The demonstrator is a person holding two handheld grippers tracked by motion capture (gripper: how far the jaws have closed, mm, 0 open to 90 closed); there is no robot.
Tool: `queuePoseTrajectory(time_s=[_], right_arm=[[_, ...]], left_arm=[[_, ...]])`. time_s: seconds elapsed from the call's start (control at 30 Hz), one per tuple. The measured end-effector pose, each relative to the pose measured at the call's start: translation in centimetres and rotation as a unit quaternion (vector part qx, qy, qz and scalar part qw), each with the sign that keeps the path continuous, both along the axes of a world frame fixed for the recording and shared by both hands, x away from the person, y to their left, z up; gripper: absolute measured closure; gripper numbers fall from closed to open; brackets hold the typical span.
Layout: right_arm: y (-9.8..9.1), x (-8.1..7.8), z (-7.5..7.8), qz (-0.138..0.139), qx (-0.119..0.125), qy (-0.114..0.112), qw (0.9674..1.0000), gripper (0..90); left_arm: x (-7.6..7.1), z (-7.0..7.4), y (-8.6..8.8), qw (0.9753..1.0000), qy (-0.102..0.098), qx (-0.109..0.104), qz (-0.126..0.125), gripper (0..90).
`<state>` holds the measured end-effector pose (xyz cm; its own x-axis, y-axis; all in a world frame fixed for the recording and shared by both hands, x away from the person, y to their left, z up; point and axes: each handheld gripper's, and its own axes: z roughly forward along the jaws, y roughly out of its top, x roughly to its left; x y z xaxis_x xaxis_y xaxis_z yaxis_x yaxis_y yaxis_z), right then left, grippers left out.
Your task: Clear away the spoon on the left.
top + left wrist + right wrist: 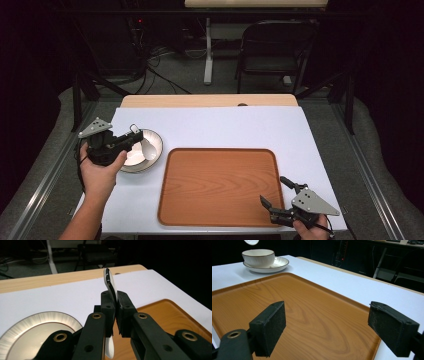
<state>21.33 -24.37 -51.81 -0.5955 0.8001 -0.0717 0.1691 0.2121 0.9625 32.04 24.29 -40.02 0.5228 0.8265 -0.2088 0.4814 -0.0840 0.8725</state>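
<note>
A white bowl (258,257) stands on a white plate (277,264) at the left of the white table cover; from above the set (156,145) shows beside the tray. My left gripper (133,139) is shut on a white spoon (148,149) and holds it over the bowl. Along its own jaws, the spoon's thin handle (110,282) rises between the closed pads, with the plate's rim (50,318) below left. My right gripper (272,190) stands open over the near right corner of the wooden tray (220,185), nothing between its pads (270,327).
The tray (294,305) is bare and fills the middle of the table. White cover (215,125) lies behind it, then a wooden table edge (210,100). A dark folding chair (272,50) and a table leg (208,50) stand beyond.
</note>
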Motion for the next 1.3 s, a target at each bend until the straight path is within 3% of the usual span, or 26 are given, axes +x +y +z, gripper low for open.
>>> queuePoseTrajectory(time_s=[0.47,0.6,0.83,0.87,0.9,0.93,0.97,1.1,1.2,1.27,1.3], right_arm=[[0.0,0.0,0.0,0.001,-0.001,-0.001,1.0000,14.2],[0.0,0.0,0.0,0.000,-0.001,-0.001,1.0000,14.2],[0.0,0.0,0.0,0.001,-0.001,-0.002,1.0000,14.2],[0.0,0.0,0.0,0.001,-0.001,-0.002,1.0000,14.2],[0.0,0.0,0.0,0.001,-0.001,-0.002,1.0000,14.2],[0.0,0.0,0.0,0.001,-0.001,-0.001,1.0000,14.2],[0.0,0.0,0.0,0.001,-0.001,-0.001,1.0000,14.2],[0.0,0.0,0.0,0.002,-0.002,-0.001,1.0000,14.2],[0.0,0.0,0.0,0.001,-0.002,-0.001,1.0000,14.2],[0.0,0.0,0.0,0.002,-0.002,-0.001,1.0000,14.2],[0.0,0.0,0.0,0.002,-0.002,-0.001,1.0000,14.2]], left_arm=[[-1.0,-1.6,-2.8,0.9977,0.031,0.019,-0.057,85.1],[-1.3,-2.6,-3.7,0.9955,0.049,0.023,-0.078,85.1],[-1.5,-3.9,-4.3,0.9926,0.076,0.025,-0.091,85.1],[-1.5,-4.6,-4.4,0.9907,0.094,0.024,-0.095,85.1],[-1.5,-4.6,-4.4,0.9907,0.094,0.024,-0.095,85.1],[-1.5,-5.1,-4.5,0.9885,0.112,0.022,-0.100,85.1],[-1.5,-5.1,-4.5,0.9885,0.112,0.022,-0.100,85.1],[-1.5,-6.3,-4.9,0.9847,0.135,0.028,-0.107,85.1],[-1.4,-7.1,-5.3,0.9808,0.155,0.027,-0.115,85.1],[-1.3,-7.4,-5.5,0.9761,0.177,0.015,-0.125,85.0],[-1.3,-7.4,-5.5,0.9761,0.177,0.015,-0.125,85.0]])
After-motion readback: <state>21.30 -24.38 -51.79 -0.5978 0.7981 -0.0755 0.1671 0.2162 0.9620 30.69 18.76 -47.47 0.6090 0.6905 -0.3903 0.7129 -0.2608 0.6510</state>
